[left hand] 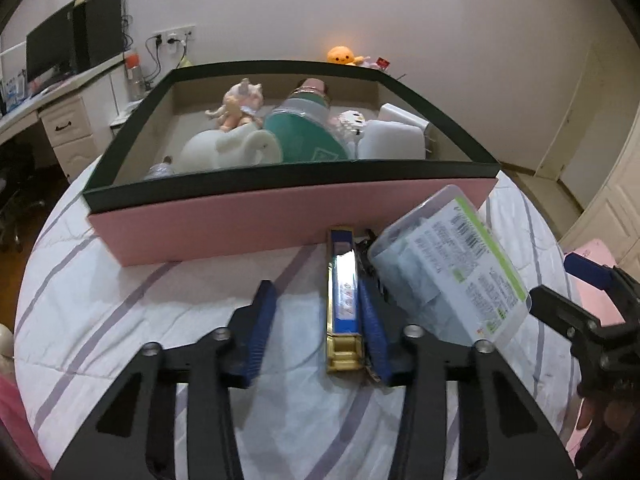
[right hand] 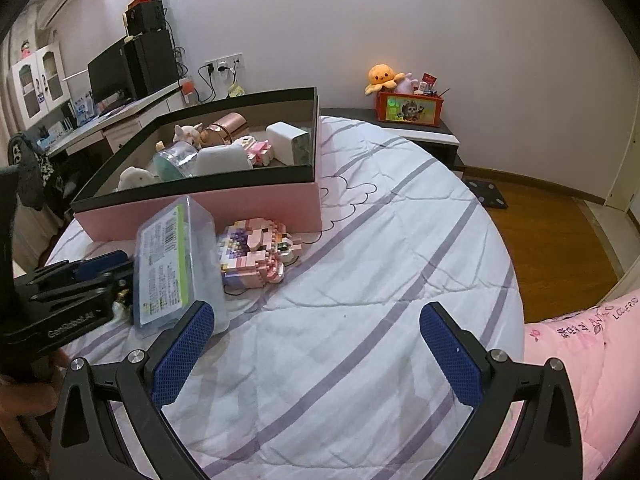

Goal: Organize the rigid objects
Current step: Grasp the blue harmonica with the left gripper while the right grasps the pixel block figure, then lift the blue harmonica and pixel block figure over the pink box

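Fingers of the left gripper [left hand: 318, 322] stand partly open around a narrow blue-and-gold box [left hand: 343, 300] that lies on the striped bedsheet [left hand: 160, 320]. The right-hand pad [left hand: 372, 320] lies along the side of this box, while the left-hand pad [left hand: 260, 320] is apart from it, so the grip is not yet made. Beside it a clear plastic case [left hand: 448, 268] with a printed label leans tilted, just next to the box. The right gripper [right hand: 316, 354] hangs wide open over bare sheet and holds nothing; a pink block figure [right hand: 256, 256] lies further ahead of it. I judge the step in hand is picking up the narrow box. The next move calls for closing fully on it, then lifting it over the dark rim of the pink storage box [left hand: 280, 220].
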`<state>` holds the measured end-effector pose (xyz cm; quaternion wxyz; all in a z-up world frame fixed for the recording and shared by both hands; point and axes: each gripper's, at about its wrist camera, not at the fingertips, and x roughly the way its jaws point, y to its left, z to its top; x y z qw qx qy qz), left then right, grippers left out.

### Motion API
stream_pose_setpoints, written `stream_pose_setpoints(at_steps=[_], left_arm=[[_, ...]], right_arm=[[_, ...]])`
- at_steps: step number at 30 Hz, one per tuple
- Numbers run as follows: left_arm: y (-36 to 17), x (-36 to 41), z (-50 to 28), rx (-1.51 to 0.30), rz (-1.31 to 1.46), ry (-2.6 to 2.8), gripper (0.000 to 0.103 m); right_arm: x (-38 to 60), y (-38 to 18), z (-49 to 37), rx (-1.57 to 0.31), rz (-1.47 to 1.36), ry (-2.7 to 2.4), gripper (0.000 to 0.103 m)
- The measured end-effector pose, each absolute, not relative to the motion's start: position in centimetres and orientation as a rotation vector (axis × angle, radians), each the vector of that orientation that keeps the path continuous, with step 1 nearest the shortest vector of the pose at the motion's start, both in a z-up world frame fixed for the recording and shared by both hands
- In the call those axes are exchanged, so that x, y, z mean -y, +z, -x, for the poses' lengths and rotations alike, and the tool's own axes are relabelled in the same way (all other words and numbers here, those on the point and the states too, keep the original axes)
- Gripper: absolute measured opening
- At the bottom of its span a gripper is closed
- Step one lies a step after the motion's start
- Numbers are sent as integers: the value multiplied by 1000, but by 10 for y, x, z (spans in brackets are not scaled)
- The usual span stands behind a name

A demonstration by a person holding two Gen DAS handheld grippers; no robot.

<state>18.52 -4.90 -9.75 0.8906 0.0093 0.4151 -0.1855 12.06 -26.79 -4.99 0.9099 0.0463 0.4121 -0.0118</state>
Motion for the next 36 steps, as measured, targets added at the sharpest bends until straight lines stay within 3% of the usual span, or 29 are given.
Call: stream_pose_setpoints(at_steps=[10,12,13,14,36], left_arm=[[-103,58,-196,-886,-52,-347,37],[-103,63,-194,-884,-73,-381,27],[-103,64,-192,-887,-80,-407,17],[-104,64,-188,-887,-81,-413,15],[-105,35,-182,-885,4,-370,16]], right_arm=[[266,-47,-124,-843,-97,-21,103],[264,-48,-127,-846,-91,-16,103],[263,-49,-130,-848,-89,-14,103],[262,-50,-133,-851,-89,-13,103],[239,-80,-192,-957,-53,55,100]])
